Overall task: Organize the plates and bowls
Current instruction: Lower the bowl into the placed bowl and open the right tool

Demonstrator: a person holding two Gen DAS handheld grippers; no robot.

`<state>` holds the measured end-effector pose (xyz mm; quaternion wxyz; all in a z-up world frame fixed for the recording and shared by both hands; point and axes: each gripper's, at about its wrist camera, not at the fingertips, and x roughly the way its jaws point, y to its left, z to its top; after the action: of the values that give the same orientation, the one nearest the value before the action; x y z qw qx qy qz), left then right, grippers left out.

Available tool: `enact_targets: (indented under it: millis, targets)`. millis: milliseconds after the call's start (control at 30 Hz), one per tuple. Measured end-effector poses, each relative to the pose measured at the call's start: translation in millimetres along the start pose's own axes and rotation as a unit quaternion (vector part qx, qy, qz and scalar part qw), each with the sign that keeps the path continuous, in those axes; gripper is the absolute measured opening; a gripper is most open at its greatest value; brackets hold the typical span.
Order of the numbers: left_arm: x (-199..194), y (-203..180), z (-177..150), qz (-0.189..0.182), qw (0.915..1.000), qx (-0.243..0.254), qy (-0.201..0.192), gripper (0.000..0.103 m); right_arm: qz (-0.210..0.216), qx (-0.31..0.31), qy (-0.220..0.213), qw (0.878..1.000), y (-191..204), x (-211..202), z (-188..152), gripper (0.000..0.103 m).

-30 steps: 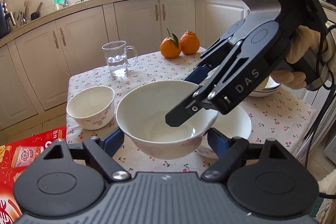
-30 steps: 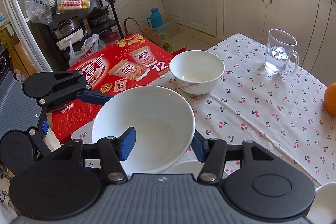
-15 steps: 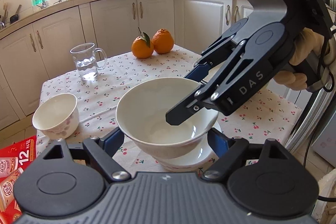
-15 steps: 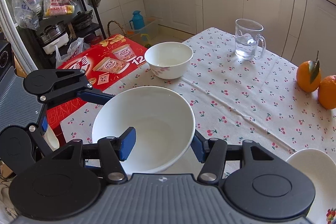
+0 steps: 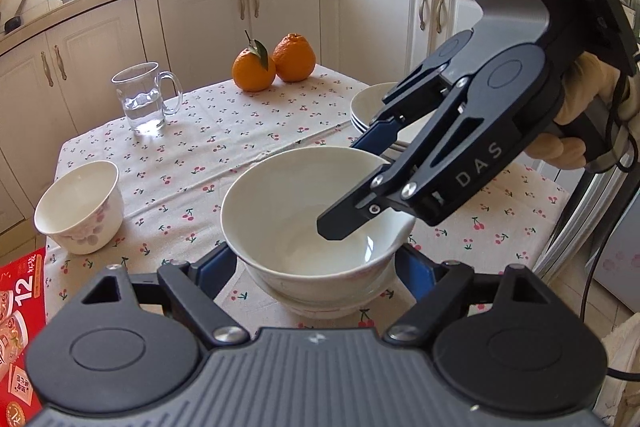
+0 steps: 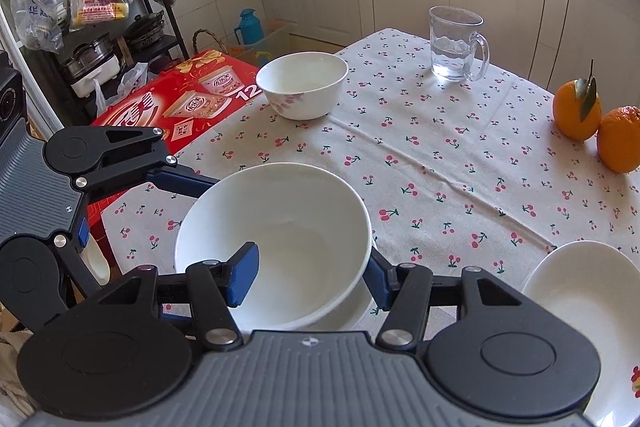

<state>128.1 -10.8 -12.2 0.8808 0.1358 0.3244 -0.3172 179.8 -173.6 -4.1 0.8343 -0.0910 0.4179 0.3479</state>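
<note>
A large white bowl (image 5: 304, 211) is held by both grippers. My left gripper (image 5: 316, 267) is shut on it, with a blue pad against each side of its lower wall. My right gripper (image 6: 310, 277) is shut on the bowl's (image 6: 280, 227) near rim, one pad inside and one outside. The held bowl sits nested in a second white bowl (image 5: 332, 309) on the table; I cannot tell if it rests fully. A smaller flowered bowl (image 5: 80, 207) stands at the table's left edge. White plates (image 5: 366, 107) are stacked behind the right gripper (image 5: 360, 187).
The table wears a cherry-print cloth (image 6: 440, 155). On it are a glass mug (image 6: 456, 43) with water and two oranges (image 6: 596, 123) at the far side. A red carton (image 6: 176, 99) lies on the floor beside the table. White cabinets (image 5: 280, 19) stand behind.
Both grippers carried the large bowl to the right across the table and slightly down. The second bowl, earlier to its right, is now directly under it.
</note>
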Motion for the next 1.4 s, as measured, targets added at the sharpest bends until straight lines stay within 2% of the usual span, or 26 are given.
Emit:
enact_targets:
  millis: [867,1000,1067,1100,1133,1400]
  targets:
    - [9,-1,-5,-0.013,0.9998,0.0,0.012,0.087,-0.009,-0.001,0.001,1.0,-1,7,-4,0.065]
    - [7,0,-5,-0.012,0.9999,-0.002,0.011,0.087,-0.002,0.002,0.0,1.0,0,8,-5,0.073]
    - [5,1,-5,-0.008,1.0,-0.002,0.004,0.089,-0.001,0.001,-0.002,1.0,2,8,-5,0.083]
    - [3,1,-5,-0.008,1.0,-0.002,0.002,0.09,-0.01,-0.001,-0.003,1.0,3,8,-4,0.094]
    - [2,1,-5,-0.008,1.0,-0.002,0.001,0.09,-0.022,-0.006,-0.008,1.0,5,8,-5,0.097]
    - [-13,4,-8,0.002,0.9999,-0.002,-0.01,0.093,-0.026,-0.007,-0.014,1.0,3,2,-3,0.099]
